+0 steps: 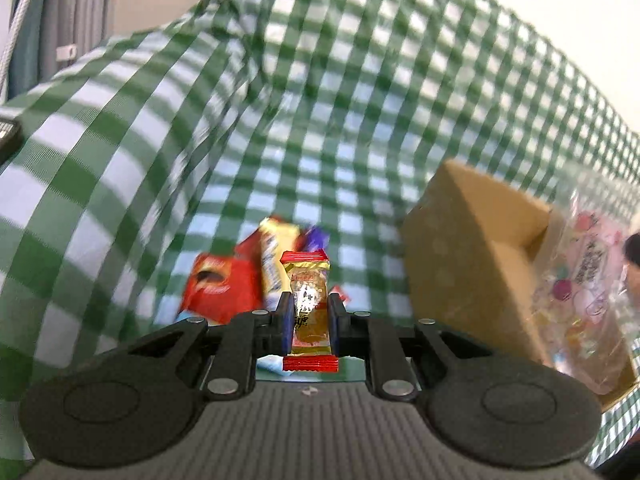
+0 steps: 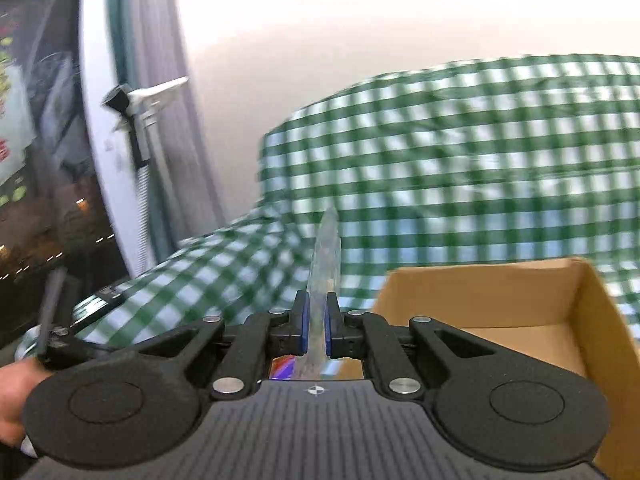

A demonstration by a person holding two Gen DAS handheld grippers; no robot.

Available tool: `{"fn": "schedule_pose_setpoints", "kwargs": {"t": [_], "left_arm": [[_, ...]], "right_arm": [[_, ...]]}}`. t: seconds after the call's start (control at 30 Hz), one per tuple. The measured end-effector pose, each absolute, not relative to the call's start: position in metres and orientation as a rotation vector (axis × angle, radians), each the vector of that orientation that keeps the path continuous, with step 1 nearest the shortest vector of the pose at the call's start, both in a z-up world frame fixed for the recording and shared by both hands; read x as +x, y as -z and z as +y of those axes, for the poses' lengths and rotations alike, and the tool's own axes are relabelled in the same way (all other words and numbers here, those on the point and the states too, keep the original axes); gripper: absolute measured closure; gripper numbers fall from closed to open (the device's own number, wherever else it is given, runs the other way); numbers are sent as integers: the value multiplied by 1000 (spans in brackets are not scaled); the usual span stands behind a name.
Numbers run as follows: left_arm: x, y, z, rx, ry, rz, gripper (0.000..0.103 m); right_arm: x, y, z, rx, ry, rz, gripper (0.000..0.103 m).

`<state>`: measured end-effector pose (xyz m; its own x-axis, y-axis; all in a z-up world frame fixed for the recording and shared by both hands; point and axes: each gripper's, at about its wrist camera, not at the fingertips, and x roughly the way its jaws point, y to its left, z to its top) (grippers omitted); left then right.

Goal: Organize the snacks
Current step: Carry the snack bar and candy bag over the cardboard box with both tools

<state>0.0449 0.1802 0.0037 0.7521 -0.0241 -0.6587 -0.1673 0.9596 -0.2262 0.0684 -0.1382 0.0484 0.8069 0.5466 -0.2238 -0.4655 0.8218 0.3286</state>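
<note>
Gripping a small gold-and-red candy packet [image 1: 310, 308], my left gripper [image 1: 310, 316] has its blue-padded fingers [image 1: 285, 322] closed flat against the wrapper's two sides; the crimped red ends stick out above and below the pads, and the foil face glints. Beyond it lies a loose pile of snacks [image 1: 256, 276] on the green-and-white gingham tablecloth [image 1: 120, 128]: a glossy red carton, a yellow-and-white wrapper and a purple one (all blurred). To the right stands a brown cardboard box [image 1: 472, 256], seen corner-on, with a clear printed plastic bag of sweets [image 1: 580, 296] leaning in its open top.

My right gripper [image 2: 316, 324] is clamped on a thin, transparent plastic wrapper [image 2: 326, 264], seen edge-on as a pale upright sliver rising past the pads [image 2: 303, 326]; I cannot tell what it contains. Just right of it sits the box [image 2: 520, 300], its matte interior walls and floor in view. A rumpled, draped fold of the checked cloth [image 2: 440, 160] rises behind.
</note>
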Motion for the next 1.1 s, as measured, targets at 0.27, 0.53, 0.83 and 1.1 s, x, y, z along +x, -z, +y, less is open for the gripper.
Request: {"fn": "schedule_pose_setpoints", "kwargs": {"t": [0.27, 0.53, 0.83, 1.1], "left_arm": [[51, -20, 147, -269, 1, 587, 85], [54, -35, 103, -209, 114, 468, 85], [49, -41, 53, -187, 247, 390, 85], [46, -36, 14, -130, 361, 371, 85]], "right_arm": [[67, -46, -175, 298, -429, 276, 97], [59, -44, -216, 295, -330, 247, 98], [58, -39, -234, 244, -207, 272, 98], [59, -38, -236, 237, -149, 278, 98]]}}
